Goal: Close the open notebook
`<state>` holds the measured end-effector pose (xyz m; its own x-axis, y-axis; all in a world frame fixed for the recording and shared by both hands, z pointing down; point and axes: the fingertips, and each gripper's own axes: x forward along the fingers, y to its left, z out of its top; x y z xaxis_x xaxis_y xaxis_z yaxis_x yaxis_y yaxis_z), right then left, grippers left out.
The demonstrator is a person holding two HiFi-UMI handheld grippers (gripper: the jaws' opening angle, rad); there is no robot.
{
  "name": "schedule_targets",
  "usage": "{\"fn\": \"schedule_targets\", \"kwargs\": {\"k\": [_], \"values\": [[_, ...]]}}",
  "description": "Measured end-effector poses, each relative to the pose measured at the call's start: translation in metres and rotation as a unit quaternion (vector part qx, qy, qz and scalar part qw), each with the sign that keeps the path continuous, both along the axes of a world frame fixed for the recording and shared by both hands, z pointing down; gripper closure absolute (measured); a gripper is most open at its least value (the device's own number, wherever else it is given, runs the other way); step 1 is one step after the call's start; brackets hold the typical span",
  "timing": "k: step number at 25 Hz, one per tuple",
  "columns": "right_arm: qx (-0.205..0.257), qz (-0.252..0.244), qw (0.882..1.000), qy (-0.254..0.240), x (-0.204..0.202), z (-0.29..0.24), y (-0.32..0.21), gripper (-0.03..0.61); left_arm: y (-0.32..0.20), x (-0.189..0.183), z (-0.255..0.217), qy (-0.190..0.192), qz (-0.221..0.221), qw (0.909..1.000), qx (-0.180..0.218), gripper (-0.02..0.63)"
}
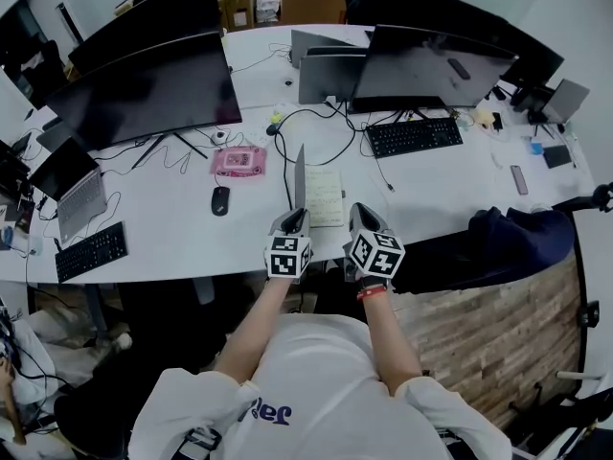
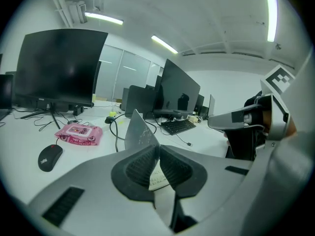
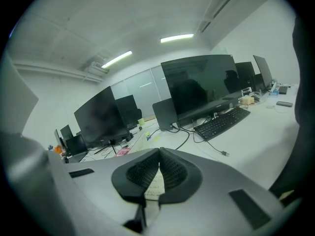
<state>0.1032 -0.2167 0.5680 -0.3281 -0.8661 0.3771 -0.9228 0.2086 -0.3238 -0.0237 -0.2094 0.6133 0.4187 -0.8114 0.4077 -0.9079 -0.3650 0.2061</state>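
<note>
notebook (image 1: 324,195) lies open on the white desk (image 1: 441,185), close to its near edge in front of the person, with the grey left cover (image 1: 299,174) standing upright. left gripper (image 1: 295,221) has its jaws almost together and seems to pinch the cover's near edge. right gripper (image 1: 360,217) sits just beside the written page's near right corner, jaws together with nothing between them. left of the cover the desk is bare as far as a black mouse (image 1: 220,200) and a pink pack (image 1: 238,160). a keyboard (image 1: 414,136) lies further back on the right.

Handwriting in notebook (image 1: 324,195), illegibly small
</note>
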Motion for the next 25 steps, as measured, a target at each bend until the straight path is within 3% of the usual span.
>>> {"fn": "schedule_targets", "kwargs": {"k": [22,25], "values": [[-0.011,0.022,1.000,0.002,0.040,0.009,-0.006,0.565,-0.006,0.075,0.038,-0.069,0.074,0.9947,-0.013,0.549],[-0.012,0.022,1.000,0.003,0.043,0.010,-0.009,0.565,-0.011,0.083,0.041,-0.079,0.079,0.9937,0.006,0.546]]}}
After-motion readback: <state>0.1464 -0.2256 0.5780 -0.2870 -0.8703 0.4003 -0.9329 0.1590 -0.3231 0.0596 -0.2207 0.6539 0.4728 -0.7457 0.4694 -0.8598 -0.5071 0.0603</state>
